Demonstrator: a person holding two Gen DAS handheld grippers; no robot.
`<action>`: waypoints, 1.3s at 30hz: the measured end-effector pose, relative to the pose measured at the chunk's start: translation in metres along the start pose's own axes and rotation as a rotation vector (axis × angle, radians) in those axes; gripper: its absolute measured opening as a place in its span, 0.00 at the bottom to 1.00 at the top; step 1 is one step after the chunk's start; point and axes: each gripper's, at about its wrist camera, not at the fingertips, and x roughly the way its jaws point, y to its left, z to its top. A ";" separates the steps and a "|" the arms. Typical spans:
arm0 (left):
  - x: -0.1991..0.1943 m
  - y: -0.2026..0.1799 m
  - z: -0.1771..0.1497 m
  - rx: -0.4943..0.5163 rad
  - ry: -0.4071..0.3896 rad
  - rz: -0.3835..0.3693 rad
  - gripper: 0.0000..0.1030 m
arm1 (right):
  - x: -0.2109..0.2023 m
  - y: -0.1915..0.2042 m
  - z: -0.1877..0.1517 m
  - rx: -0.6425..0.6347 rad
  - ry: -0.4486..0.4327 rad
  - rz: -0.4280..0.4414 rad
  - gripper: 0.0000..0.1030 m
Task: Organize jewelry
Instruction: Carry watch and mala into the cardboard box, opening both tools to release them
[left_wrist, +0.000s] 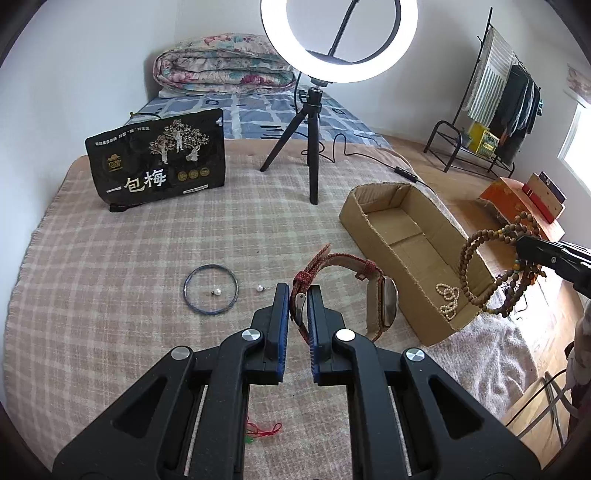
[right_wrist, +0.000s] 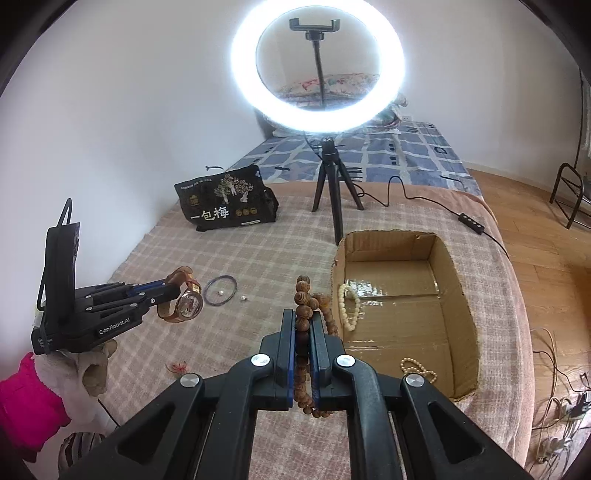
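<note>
Both tongs are loaded: the left tongs (left_wrist: 297, 301) pinch the watch (left_wrist: 384, 308) by its strap, the right tongs (right_wrist: 303, 325) clamp the beads (right_wrist: 303, 295), both above the bed near the box (right_wrist: 458, 295) at its right edge (pearls already inside). Next, I'd say: carry over, release.

Pink-and-cream plaid blanket (left_wrist: 129, 258), brown cardboard box (right_wrist: 458, 295), black snack bag (left_wrist: 157, 158), blue bangle (left_wrist: 210, 290).

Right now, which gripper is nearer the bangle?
Left. The left gripper, holding the watch, is just beside the bangle. The right gripper, holding the beads, is farther off, near the box.
</note>
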 end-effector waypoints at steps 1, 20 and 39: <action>0.001 -0.004 0.002 0.004 -0.001 -0.004 0.07 | -0.002 -0.004 0.000 0.003 -0.003 -0.009 0.04; 0.057 -0.067 0.043 0.064 0.002 -0.063 0.07 | 0.002 -0.069 0.001 0.066 -0.012 -0.063 0.04; 0.106 -0.114 0.076 0.086 -0.005 -0.089 0.07 | 0.026 -0.103 0.002 0.087 0.006 -0.085 0.04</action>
